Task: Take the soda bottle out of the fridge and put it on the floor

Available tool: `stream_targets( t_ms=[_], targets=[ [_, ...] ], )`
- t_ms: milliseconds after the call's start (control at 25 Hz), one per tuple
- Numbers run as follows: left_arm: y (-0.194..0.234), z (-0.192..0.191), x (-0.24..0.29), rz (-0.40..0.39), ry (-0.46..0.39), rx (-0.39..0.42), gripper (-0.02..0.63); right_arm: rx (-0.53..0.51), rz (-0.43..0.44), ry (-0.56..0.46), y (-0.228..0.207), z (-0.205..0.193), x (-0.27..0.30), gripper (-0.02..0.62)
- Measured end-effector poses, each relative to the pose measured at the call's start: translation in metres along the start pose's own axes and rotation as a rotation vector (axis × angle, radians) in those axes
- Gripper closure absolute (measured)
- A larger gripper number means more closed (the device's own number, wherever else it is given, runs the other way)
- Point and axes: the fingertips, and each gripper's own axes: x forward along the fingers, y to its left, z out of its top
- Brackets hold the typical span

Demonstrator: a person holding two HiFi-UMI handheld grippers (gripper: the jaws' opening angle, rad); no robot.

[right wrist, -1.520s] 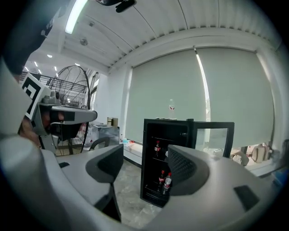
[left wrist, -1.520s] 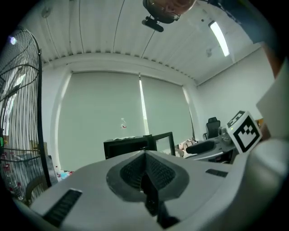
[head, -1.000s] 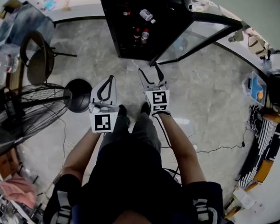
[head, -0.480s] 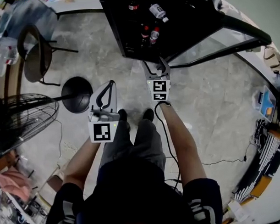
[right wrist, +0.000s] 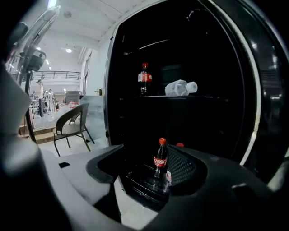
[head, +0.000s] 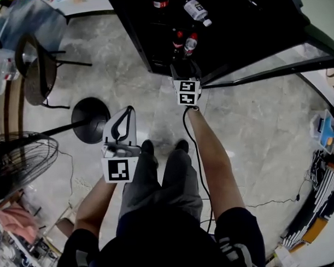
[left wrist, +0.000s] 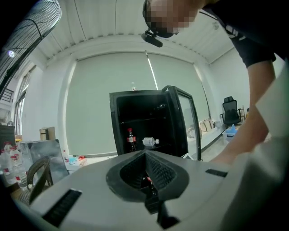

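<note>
The black fridge (head: 152, 32) stands open at the top of the head view. Two soda bottles (head: 178, 38) stand on its bottom shelf. On the upper shelf are a third soda bottle (head: 160, 2) and a clear water bottle (head: 196, 10) on its side. My right gripper (head: 185, 66) is at the fridge's lower front edge, open. In the right gripper view a bottom-shelf soda bottle (right wrist: 160, 162) shows between the spread jaws of the right gripper (right wrist: 144, 158), still ahead of them and untouched. My left gripper (head: 122, 118) hangs over the floor, well short of the fridge, shut and empty; the left gripper (left wrist: 145, 155) faces the fridge (left wrist: 149, 122).
The glass fridge door (head: 274, 71) swings out to the right. A chair (head: 36, 69), a round fan base (head: 90, 119) and the fan cage (head: 15, 163) stand at the left. The person's feet (head: 162, 149) are on the marble floor, and a cable (head: 257, 201) trails at the right.
The right gripper has gone forward and down to the fridge's bottom shelf opening. The left gripper has sunk a little and stayed back. The fridge now sits closer in the head view.
</note>
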Motion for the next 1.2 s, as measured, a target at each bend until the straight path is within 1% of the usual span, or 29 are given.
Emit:
stream_targets(
  t_ms=[120, 280, 400, 560, 720, 920, 1200],
  targets=[
    [0.006, -0.017, 0.01, -0.001, -0.007, 0.005, 0.583, 0.016, -0.027, 0.015, -0.006, -0.016, 0.034, 0.282],
    [0.012, -0.046, 0.021, 0.009, 0.013, -0.012, 0.583, 0.029, -0.071, 0.041, -0.018, -0.033, 0.073, 0.279],
    [0.017, -0.061, 0.027, 0.01, 0.005, 0.009, 0.583, 0.054, -0.09, 0.059, -0.021, -0.046, 0.102, 0.276],
    [0.023, -0.086, 0.032, 0.02, 0.018, -0.003, 0.583, 0.088, -0.127, 0.081, -0.03, -0.06, 0.131, 0.272],
    [0.029, -0.103, 0.033, 0.022, 0.005, 0.014, 0.583, 0.129, -0.154, 0.075, -0.039, -0.072, 0.154, 0.272],
    [0.037, -0.12, 0.038, 0.033, -0.005, 0.02, 0.583, 0.121, -0.167, 0.056, -0.045, -0.081, 0.182, 0.267],
    [0.036, -0.135, 0.042, 0.032, -0.012, 0.046, 0.583, 0.083, -0.206, 0.055, -0.054, -0.087, 0.198, 0.265]
  ],
)
